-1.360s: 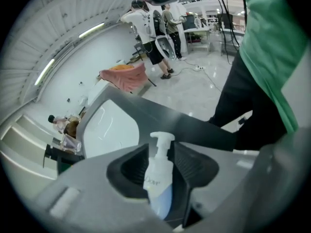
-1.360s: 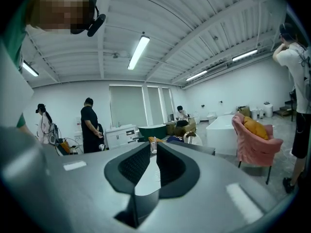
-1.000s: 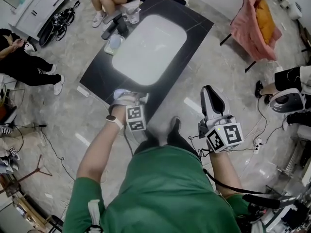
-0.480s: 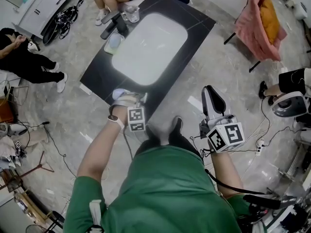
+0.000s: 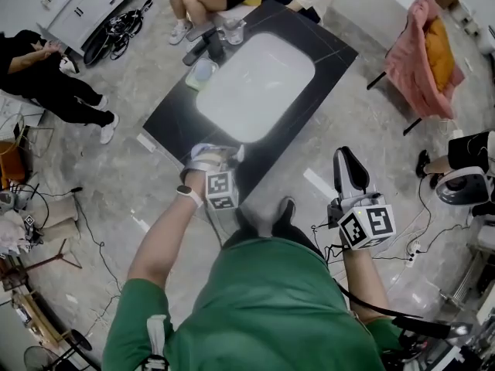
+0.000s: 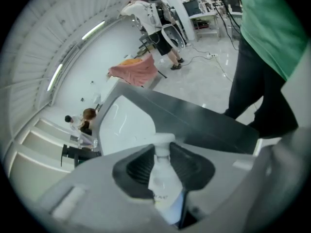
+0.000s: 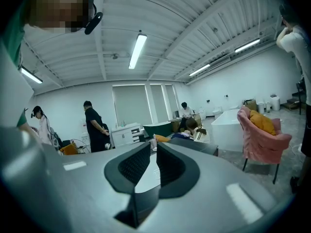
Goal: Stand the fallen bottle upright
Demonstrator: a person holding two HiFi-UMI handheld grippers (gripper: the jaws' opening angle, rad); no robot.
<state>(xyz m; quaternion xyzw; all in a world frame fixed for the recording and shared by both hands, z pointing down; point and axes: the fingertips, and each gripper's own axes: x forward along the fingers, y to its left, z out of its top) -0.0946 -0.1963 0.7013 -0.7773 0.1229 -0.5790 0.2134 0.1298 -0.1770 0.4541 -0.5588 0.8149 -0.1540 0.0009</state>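
While your left gripper (image 6: 161, 152), jaws just closed, clamps the bottle (image 6: 165, 188), its long axis runs along them, pump end outward; righting likely means swinging that end up.

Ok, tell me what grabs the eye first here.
The left hand-held gripper, whose jaws have just been closing, grips a white pump bottle at the near edge of the dark table. The right hand-held gripper hangs empty over the floor, jaws slightly apart. A pink chair stands right of the table in the head view.
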